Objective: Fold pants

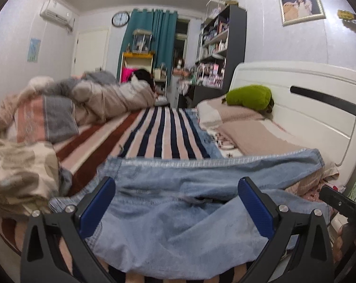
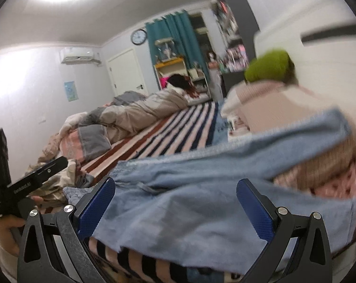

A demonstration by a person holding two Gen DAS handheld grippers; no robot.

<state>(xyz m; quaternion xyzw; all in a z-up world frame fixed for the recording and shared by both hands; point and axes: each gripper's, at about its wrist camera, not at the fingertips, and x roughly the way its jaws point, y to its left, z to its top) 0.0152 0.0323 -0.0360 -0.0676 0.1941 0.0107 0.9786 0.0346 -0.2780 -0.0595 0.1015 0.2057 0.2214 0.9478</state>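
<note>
Light blue denim pants point(image 1: 178, 202) lie across the near edge of a striped bed, folded over, with a stitched hem running left to right. My left gripper point(image 1: 176, 208) is open, its blue pads wide apart above the denim. In the right wrist view the same pants point(image 2: 189, 202) stretch from lower left to upper right. My right gripper point(image 2: 175, 208) is open over them, holding nothing. The left gripper's black body point(image 2: 24, 181) shows at the left of that view, and the right gripper's body point(image 1: 343, 205) shows at the right edge of the left wrist view.
The striped bedspread point(image 1: 159, 132) runs away from me. A rumpled duvet point(image 1: 95, 101) and patterned cloth point(image 1: 19, 172) lie on the left. Pillows point(image 1: 244, 122) with a green plush toy point(image 1: 248, 97) sit by the white headboard point(image 1: 307, 99) on the right. Shelves stand behind.
</note>
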